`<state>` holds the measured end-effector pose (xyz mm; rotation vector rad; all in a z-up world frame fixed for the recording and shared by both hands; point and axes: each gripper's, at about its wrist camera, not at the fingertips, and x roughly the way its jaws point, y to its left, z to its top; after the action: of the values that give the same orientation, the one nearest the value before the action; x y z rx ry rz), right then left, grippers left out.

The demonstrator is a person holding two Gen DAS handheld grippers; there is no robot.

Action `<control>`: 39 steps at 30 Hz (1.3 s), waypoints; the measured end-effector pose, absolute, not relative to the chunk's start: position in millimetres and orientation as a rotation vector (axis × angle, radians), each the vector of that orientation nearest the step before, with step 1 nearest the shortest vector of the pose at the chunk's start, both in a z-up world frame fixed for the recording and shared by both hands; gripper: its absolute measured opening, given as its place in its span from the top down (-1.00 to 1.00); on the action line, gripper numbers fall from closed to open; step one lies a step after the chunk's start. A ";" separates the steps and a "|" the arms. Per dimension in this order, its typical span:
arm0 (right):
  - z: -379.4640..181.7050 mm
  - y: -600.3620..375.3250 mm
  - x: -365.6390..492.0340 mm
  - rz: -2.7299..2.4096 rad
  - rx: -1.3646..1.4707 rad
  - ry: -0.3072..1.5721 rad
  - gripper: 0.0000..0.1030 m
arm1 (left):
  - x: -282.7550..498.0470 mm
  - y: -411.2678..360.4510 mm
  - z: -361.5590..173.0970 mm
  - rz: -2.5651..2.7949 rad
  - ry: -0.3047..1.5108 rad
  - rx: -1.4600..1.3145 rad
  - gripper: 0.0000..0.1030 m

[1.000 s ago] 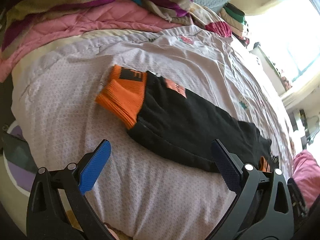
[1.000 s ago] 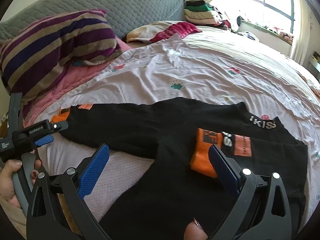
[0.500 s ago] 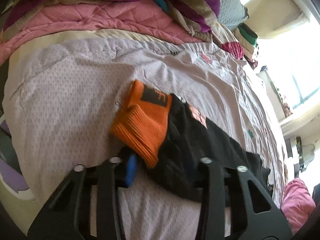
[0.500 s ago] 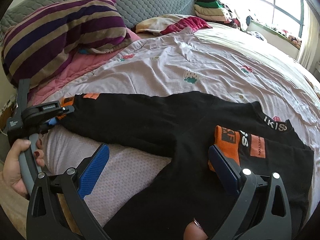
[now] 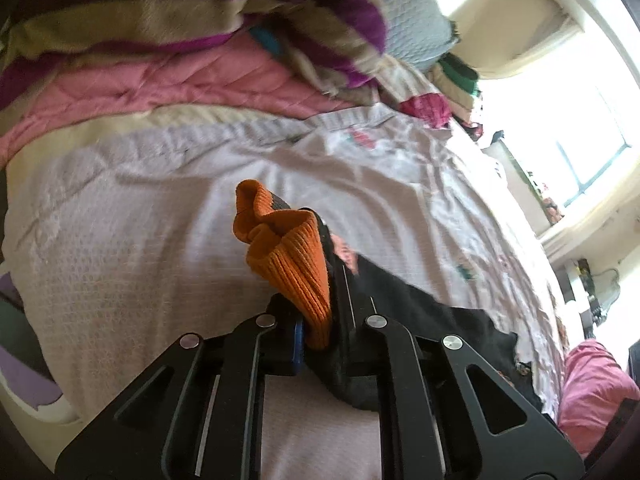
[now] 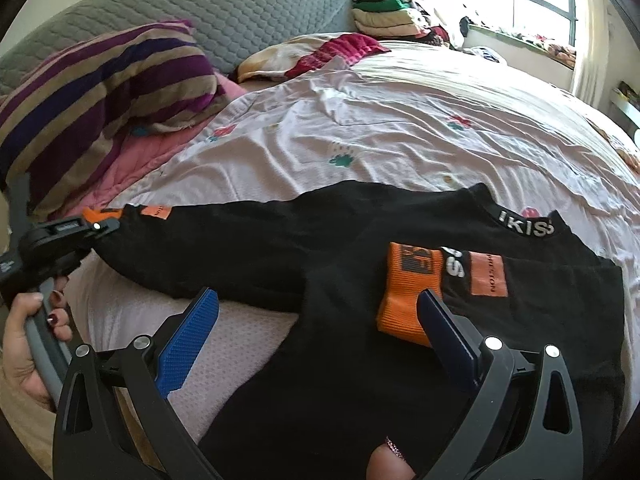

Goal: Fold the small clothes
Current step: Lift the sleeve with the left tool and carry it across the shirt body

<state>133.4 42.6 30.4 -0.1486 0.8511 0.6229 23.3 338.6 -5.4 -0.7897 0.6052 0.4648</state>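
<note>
left gripper clamps orange cuff; right gripper agape over blk shirt.

The left gripper has its jaws clamped together, angled downward; the right gripper holds its jaws wide apart.

Left-wrist view soft with blur, worst on the striped blanket at far left. Left gripper jaws closed on the orange cuff; the pads are mostly buried in cloth, only a blue sliver shows. Black shirt runs off the near and right edges of the right-wrist view; its hem is unseen. Second cuff partly behind the right gripper pad. Left hand cut by the left edge. Windowsill clutter too small to identify. Window blown out.
</note>
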 end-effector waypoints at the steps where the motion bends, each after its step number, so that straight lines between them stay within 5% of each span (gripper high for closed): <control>1: 31.5 40.4 133.1 0.618 -0.143 0.849 -0.91 | 24.7 334.5 0.2 0.454 0.601 -0.779 0.90; 19: 54.2 -66.5 132.5 0.464 0.040 0.810 -0.91 | 72.9 236.0 65.3 0.220 0.571 -0.627 0.90; 39: 62.2 -172.3 135.2 0.282 0.209 0.777 -0.91 | 115.7 137.5 72.4 0.022 0.649 -0.512 0.91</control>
<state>135.2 -172.3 62.2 0.2088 0.7773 0.2822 115.7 137.5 72.4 -0.5123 0.6487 0.0215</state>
